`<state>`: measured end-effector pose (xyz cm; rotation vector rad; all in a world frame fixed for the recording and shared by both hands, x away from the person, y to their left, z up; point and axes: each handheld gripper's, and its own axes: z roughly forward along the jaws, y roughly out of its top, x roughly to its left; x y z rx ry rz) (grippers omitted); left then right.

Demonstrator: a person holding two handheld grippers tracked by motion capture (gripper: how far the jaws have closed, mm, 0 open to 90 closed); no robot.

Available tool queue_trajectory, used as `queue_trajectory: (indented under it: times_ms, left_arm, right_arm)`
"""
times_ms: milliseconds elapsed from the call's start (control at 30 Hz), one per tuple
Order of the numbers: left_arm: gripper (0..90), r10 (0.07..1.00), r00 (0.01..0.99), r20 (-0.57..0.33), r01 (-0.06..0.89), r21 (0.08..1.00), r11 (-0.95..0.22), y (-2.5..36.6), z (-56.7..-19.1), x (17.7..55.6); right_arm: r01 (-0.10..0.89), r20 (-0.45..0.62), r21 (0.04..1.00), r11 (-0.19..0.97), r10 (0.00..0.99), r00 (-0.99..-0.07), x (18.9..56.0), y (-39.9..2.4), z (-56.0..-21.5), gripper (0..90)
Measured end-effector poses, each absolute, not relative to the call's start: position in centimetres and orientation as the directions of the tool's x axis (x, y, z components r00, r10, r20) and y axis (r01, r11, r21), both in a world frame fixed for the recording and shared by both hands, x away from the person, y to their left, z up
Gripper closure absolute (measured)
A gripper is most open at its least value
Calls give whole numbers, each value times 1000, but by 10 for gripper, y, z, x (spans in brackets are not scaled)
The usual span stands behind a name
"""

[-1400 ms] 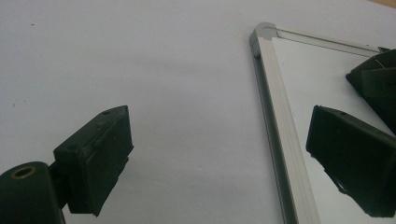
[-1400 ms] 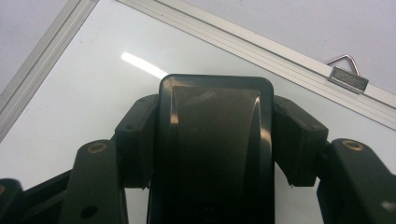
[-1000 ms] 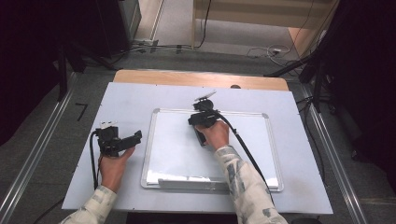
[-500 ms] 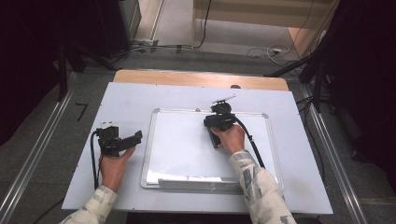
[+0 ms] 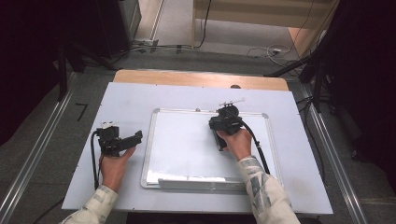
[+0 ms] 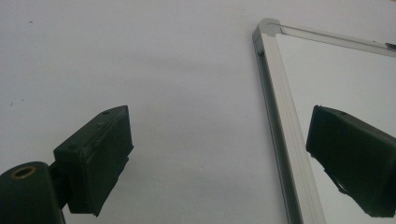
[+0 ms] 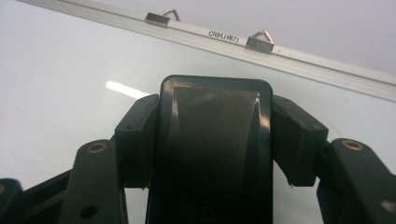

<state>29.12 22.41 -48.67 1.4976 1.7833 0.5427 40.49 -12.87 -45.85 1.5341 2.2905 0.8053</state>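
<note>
Your right gripper (image 5: 227,122) sits over the far right part of the whiteboard (image 5: 187,149), and its jaws are clamped on a black eraser (image 7: 212,154), one pad on each long side, as the right gripper view shows plainly. The eraser looks like a hard, glossy plastic block: light and stiff, but slick on its sides, so the grip you have across the middle of its width is the right one; take it nearer an end and it would likely pivot or squirt out when you press down. Judging by its shape, the soft wiping face is underneath, so keep the block flat to the board rather than tipped on an edge. The board itself is smooth and shiny inside a thin metal frame, with two small hanger clips (image 7: 259,41) on the far rail just ahead of the eraser; it lies loose on the table (image 5: 121,102) and may slide if you drag hard. Your left gripper (image 5: 120,140) rests on the table just beside the board's left edge with its jaws wide apart, holding nothing; the frame rail (image 6: 280,140) runs between them, so you could steady the board there.
</note>
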Motion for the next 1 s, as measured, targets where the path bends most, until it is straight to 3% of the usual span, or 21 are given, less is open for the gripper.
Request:
queue_trajectory:
  times_ms: [600, 1000]
  left_arm:
    - [75, 964, -55, -261, 656, 718, 232, 224, -487, 291]
    - [74, 963, -54, -265, 655, 718, 234, 224, -487, 291]
  right_arm:
    - [756, 85, 606, 247, 925, -370, 400, -159, -447, 372]
    - [778, 91, 606, 168, 956, -277, 412, -193, -447, 372]
